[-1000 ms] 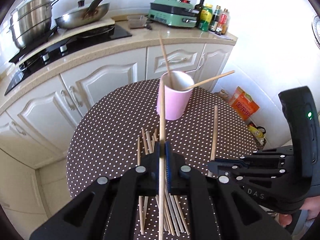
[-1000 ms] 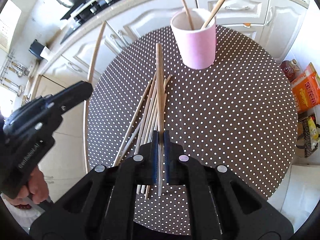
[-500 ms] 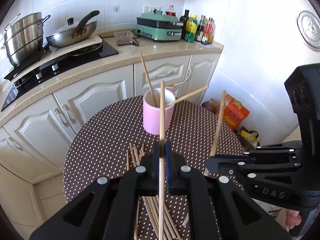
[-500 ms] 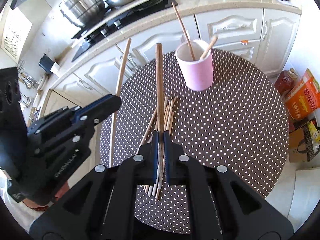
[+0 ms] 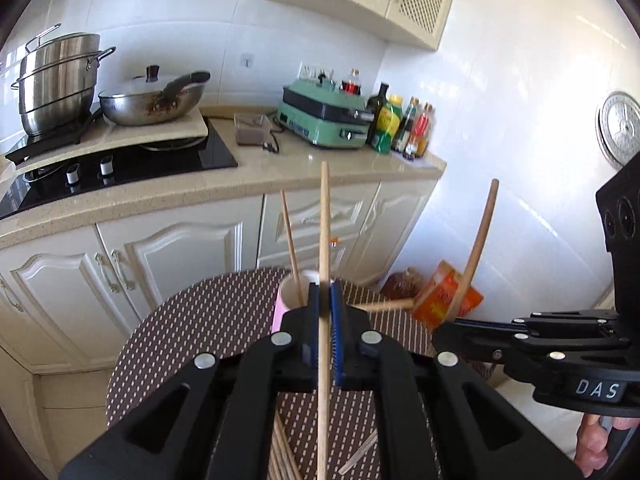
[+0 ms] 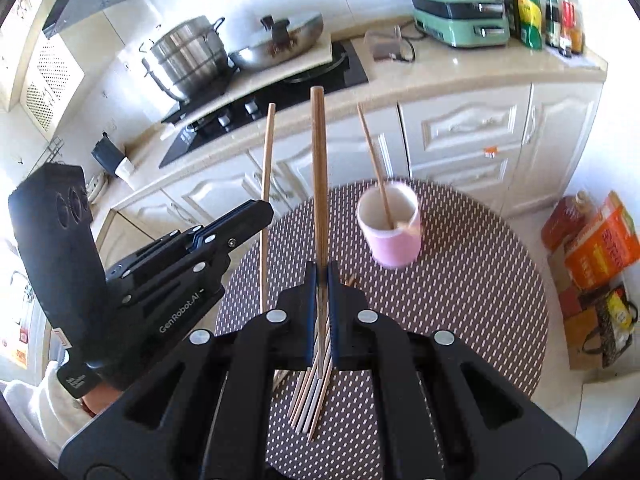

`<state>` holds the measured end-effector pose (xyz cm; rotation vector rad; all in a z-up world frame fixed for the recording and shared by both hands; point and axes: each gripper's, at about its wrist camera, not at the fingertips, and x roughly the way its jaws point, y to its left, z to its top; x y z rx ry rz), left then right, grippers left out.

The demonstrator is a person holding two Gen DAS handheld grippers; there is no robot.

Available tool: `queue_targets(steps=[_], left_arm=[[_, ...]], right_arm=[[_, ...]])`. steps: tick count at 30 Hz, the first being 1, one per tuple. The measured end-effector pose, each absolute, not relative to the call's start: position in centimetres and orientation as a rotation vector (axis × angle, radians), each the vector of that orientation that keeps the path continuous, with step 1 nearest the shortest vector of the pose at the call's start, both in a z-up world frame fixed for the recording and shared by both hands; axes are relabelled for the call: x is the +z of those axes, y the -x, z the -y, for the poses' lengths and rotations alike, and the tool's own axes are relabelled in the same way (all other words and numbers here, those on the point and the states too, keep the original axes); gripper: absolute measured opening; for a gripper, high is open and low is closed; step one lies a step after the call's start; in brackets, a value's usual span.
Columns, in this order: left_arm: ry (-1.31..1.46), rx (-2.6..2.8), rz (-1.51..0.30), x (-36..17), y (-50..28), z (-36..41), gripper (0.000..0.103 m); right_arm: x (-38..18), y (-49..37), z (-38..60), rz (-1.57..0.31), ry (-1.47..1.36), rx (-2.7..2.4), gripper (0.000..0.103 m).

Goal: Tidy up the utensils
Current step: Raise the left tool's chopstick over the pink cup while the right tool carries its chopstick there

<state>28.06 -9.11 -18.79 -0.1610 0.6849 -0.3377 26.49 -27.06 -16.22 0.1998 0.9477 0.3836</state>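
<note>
Kitchen cabinets and a stove with pots stood behind the round dotted counter [image 6: 460, 280] where I was working. My left tongs [image 5: 325, 312] were clamped tight on one chopstick [image 5: 323, 240], which stuck up past the pink cup [image 6: 394, 236]; my right tongs [image 6: 321, 280] were pinched just as tight on a darker chopstick [image 6: 319, 168]. Both sticks were in the air, not yet in the cup. I judged the job at an early stage: two chopsticks leaned in the cup, two were in my grip, and a pile of loose chopsticks [image 6: 310, 404] lay on the counter below the right tongs. The right view showed me the cup's open mouth and that pile clearly; the left view hid most of the cup behind its own tongs, but showed the right tongs' stick from the side.
</note>
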Motion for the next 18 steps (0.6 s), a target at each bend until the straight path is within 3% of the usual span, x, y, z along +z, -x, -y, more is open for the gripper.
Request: queue_targets(steps=[18], left_arm=[[0.316, -0.215, -0.487, -18.0, -40.9, 10.5, 0.006]], right_arm=[[-14.1, -38.3, 30.3, -0.859, -0.162, 0.370, 0.006]])
